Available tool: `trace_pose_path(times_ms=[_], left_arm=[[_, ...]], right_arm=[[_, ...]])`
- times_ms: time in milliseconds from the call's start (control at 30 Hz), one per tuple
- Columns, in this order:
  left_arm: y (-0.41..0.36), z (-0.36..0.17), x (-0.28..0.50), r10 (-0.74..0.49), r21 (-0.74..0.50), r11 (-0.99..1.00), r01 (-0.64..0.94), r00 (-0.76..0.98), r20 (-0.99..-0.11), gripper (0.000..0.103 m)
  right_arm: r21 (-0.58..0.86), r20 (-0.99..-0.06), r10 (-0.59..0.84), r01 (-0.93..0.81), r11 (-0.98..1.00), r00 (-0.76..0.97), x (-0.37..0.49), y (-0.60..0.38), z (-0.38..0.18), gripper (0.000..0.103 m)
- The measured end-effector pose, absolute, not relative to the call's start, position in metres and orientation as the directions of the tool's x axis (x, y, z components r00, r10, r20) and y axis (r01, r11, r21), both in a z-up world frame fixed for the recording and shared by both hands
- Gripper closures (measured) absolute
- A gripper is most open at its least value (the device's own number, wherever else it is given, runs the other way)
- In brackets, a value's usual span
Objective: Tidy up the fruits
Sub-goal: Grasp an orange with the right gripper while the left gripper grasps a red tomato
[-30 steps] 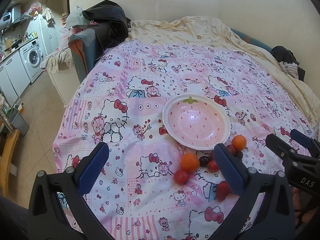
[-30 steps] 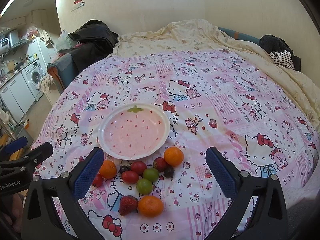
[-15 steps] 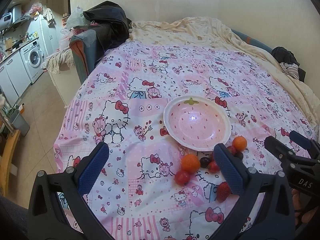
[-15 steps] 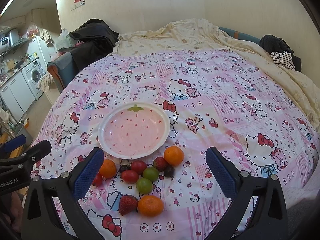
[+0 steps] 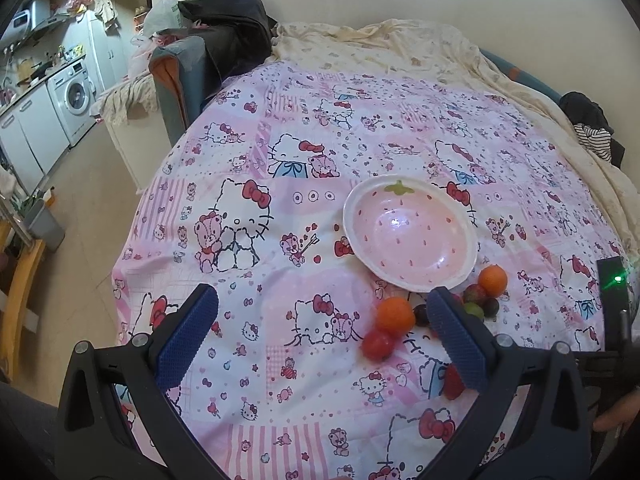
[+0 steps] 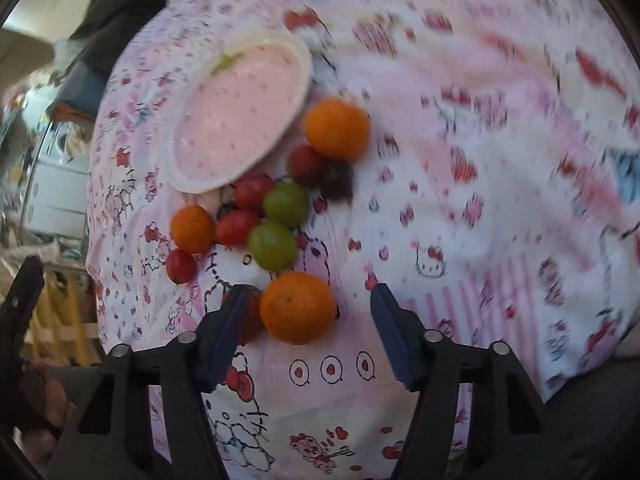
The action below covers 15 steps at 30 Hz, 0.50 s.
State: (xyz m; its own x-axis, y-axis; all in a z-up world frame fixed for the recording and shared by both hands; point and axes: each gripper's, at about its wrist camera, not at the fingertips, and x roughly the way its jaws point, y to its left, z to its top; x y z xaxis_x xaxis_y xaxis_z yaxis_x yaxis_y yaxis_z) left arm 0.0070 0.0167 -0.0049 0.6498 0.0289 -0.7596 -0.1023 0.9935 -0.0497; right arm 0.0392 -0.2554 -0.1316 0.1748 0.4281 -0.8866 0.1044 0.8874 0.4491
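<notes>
An empty pink strawberry-pattern plate [image 5: 412, 236] [image 6: 240, 120] lies on the Hello Kitty bedcover. A cluster of small fruit sits just in front of it: oranges [image 6: 337, 128] [image 5: 395, 315], red tomatoes [image 6: 237, 228], two green ones [image 6: 273, 245] and a dark grape [image 6: 338, 178]. My right gripper [image 6: 309, 292] is low over the nearest orange [image 6: 298, 308]. Its jaws are closing with that orange between them, and a gap remains on the right side. A strawberry [image 6: 250, 316] is half hidden behind the left finger. My left gripper [image 5: 320, 300] hovers open and holds nothing.
The bedcover [image 5: 280, 168] drops off to the floor on the left, with a washing machine [image 5: 74, 100] and kitchen units beyond. A cream blanket [image 5: 400, 48] and dark clothes [image 5: 228, 20] lie at the far end. The right gripper's body [image 5: 612, 292] shows at the left wrist view's right edge.
The right gripper has dropped and tipped down onto the fruit cluster, and its jaws have narrowed around the nearest orange. The left gripper's view is almost unchanged.
</notes>
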Motion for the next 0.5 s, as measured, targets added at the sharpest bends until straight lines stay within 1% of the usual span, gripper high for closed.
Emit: trace_pose_path(times_ms=[100, 133, 167, 200, 367, 433, 500], left_arm=[[0.017, -0.006, 0.009, 0.025, -0.055, 0.993, -0.105, 0.639, -0.768, 0.000], [0.017, -0.007, 0.009, 0.024, -0.056, 0.993, -0.106, 0.637, -0.771, 0.000], [0.017, -0.008, 0.010, 0.024, -0.055, 0.993, -0.105, 0.635, -0.772, 0.000], [0.016, -0.008, 0.010, 0.026, -0.052, 0.993, -0.104, 0.634, -0.773, 0.000], [0.019, -0.013, 0.012, 0.021, -0.056, 0.993, -0.105, 0.617, -0.787, 0.000], [0.022, -0.020, 0.015, 0.023, -0.052, 0.993, -0.110, 0.585, -0.810, 0.000], [0.022, -0.032, 0.018, 0.028, -0.038, 0.993, -0.110, 0.542, -0.840, 0.006]], right_arm=[[0.477, -0.876, 0.459, 0.131, 0.869, 0.148, 0.044, -0.253, -0.139, 0.042], [0.491, -0.870, 0.474, 0.142, 0.860, 0.139, 0.045, -0.253, -0.143, 0.044], [0.504, -0.863, 0.490, 0.147, 0.851, 0.125, 0.045, -0.252, -0.145, 0.053], [0.509, -0.860, 0.497, 0.149, 0.848, 0.115, 0.046, -0.251, -0.148, 0.056], [0.526, -0.850, 0.510, 0.161, 0.835, 0.133, 0.042, -0.258, -0.144, 0.057], [0.540, -0.840, 0.512, 0.179, 0.823, 0.181, 0.040, -0.269, -0.135, 0.057], [0.557, -0.823, 0.513, 0.167, 0.814, 0.244, 0.039, -0.276, -0.121, 0.057]])
